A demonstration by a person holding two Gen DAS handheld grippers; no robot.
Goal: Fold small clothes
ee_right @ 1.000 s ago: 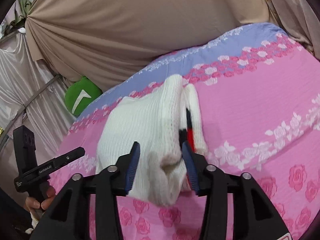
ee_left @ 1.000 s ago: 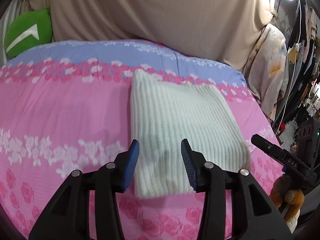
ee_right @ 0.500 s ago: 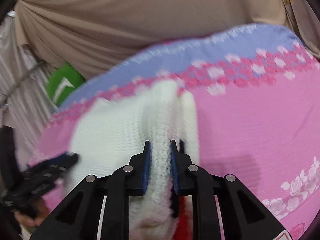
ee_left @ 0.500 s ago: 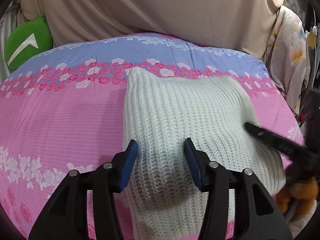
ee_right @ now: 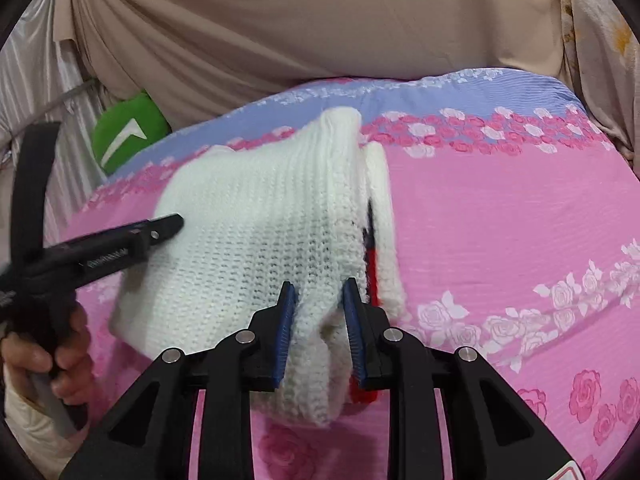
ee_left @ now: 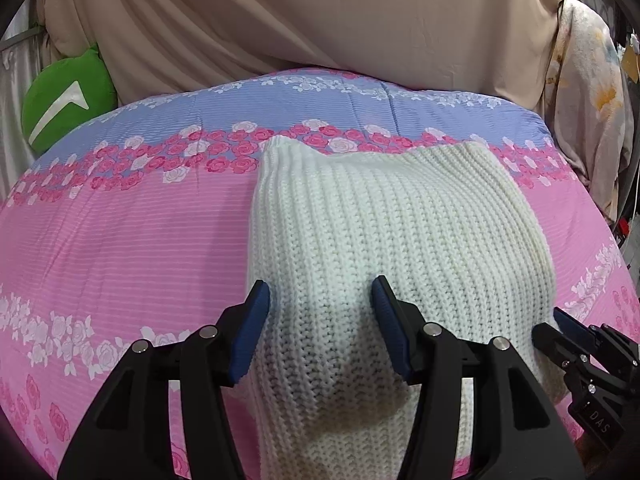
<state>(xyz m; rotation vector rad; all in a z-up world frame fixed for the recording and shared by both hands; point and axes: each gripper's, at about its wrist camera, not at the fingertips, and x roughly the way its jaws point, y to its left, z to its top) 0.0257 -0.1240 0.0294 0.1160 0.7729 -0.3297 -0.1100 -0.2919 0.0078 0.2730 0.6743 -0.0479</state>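
Note:
A folded white knit garment [ee_left: 384, 232] lies on the pink floral bed cover [ee_left: 120, 248]. My left gripper [ee_left: 320, 300] is open, its blue pads straddling the garment's near left edge without pinching it. In the right wrist view the same garment [ee_right: 256, 240] shows red and black trim [ee_right: 370, 256] inside its right fold. My right gripper [ee_right: 318, 304] has its pads around the thick near right edge of the knit, gripping it. The right gripper also shows at the lower right of the left wrist view [ee_left: 576, 344], and the left gripper at the left of the right wrist view [ee_right: 120, 244].
A green cushion [ee_left: 60, 96] sits at the bed's far left corner. A beige drape [ee_left: 320, 20] hangs behind the bed. A floral cloth [ee_left: 592, 112] hangs at the right edge. The blue band of the cover [ee_left: 320, 100] runs along the far side.
Both grippers moved closer to the garment's near edge. The right gripper closed on the knit's right edge, and its pads now stand a little wider around a thicker bunch. The left stayed open.

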